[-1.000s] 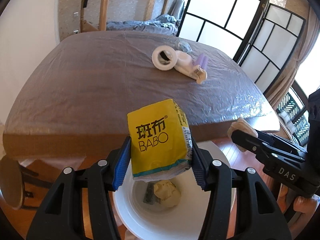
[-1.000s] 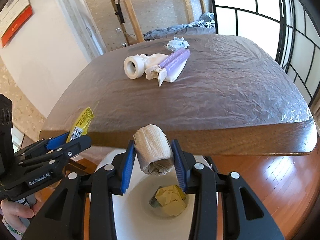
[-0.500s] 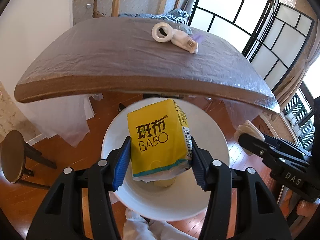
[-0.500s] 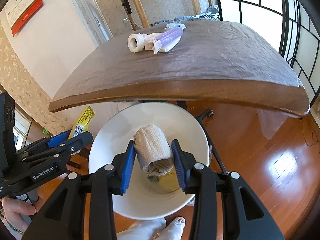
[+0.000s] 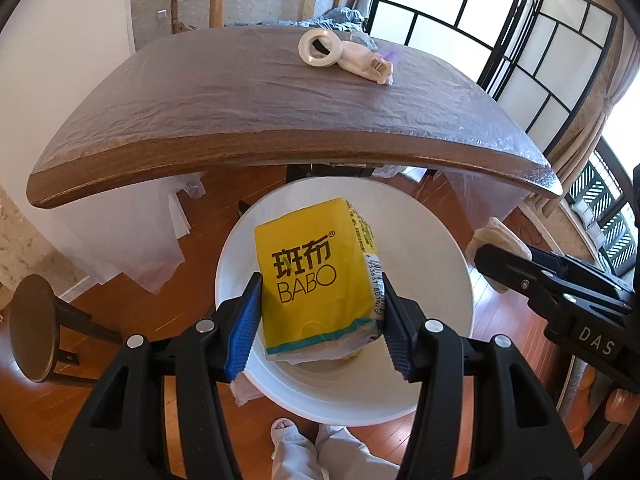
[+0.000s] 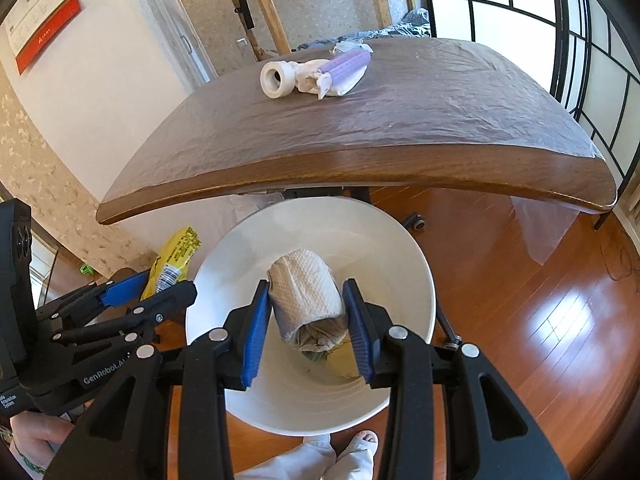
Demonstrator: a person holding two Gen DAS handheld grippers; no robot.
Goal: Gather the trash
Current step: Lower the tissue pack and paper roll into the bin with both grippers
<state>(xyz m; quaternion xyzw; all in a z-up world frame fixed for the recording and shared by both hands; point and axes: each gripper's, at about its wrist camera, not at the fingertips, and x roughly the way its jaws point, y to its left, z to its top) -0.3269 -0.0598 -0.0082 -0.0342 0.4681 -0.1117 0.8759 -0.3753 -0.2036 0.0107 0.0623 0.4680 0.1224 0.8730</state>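
My left gripper [image 5: 320,320] is shut on a yellow BABO tissue pack [image 5: 316,276] and holds it over the open white bin [image 5: 448,248]. My right gripper [image 6: 308,328] is shut on a crumpled paper towel wad [image 6: 306,296], also over the white bin [image 6: 408,264]. Some yellowish trash [image 6: 342,364] lies at the bin's bottom. In the right wrist view the left gripper [image 6: 132,296] shows at the left with the yellow pack [image 6: 174,260]. In the left wrist view the right gripper [image 5: 492,256] shows at the right with the wad [image 5: 496,236].
The brown table [image 5: 280,92] covered in plastic film stands beyond the bin, carrying a white tape roll [image 5: 320,47], a white bundle [image 5: 366,62] and a purple item [image 6: 348,65]. A round stool [image 5: 34,328] stands left. My feet [image 6: 352,452] are beside the bin.
Both grippers have pulled back from the table edge and risen, so the whole bin now lies beneath them. Both still hold their items.
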